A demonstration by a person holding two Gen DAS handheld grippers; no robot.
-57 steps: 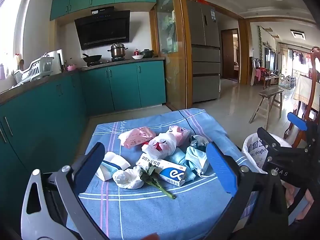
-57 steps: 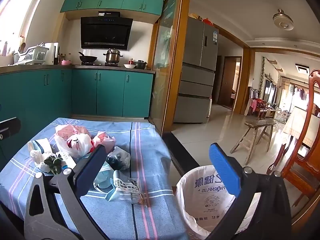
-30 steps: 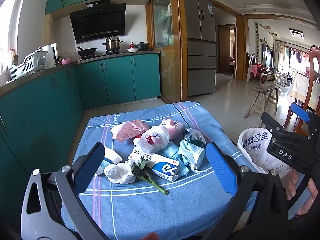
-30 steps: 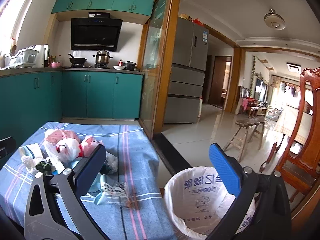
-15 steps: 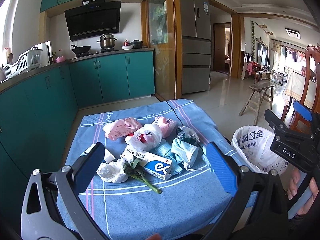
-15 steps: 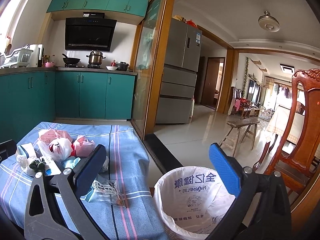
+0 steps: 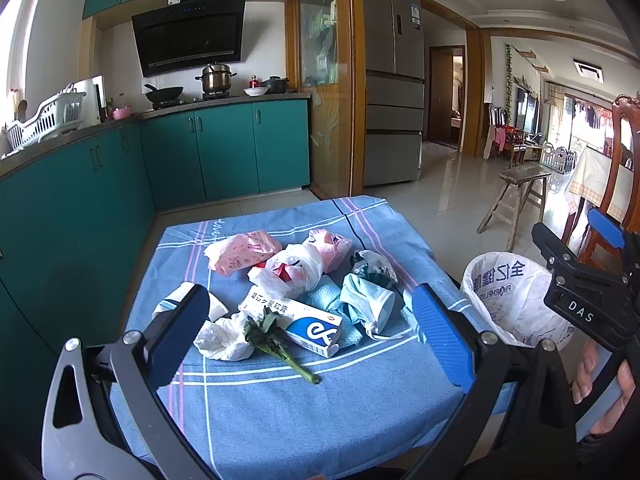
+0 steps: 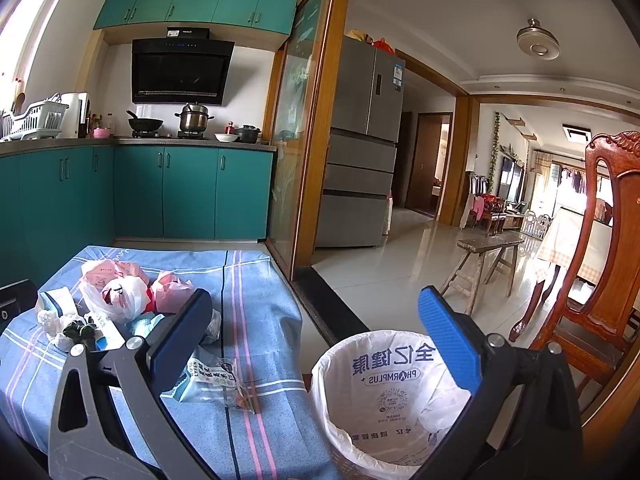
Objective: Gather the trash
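My left gripper (image 7: 308,336) hangs above the near edge of the counter (image 7: 280,408), jaws wide apart, empty. Trash heaped mid-cloth: medicine box (image 7: 296,320), green stalk (image 7: 276,340), crumpled tissue (image 7: 224,338), pink bags (image 7: 244,252). My right gripper (image 8: 316,344), jaws also apart and empty, sits over the lined trash bin (image 8: 384,392) just beside the counter. A snack wrapper (image 8: 216,380) lies near the counter's bin-side edge.

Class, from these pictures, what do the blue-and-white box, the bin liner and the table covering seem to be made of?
Blue-and-white box: probably printed cardboard; crisp edges, slightly glossy. Bin liner: thin white plastic film; translucent, crinkled, printed. Table covering: woven cloth, matte; it drapes over the edges.
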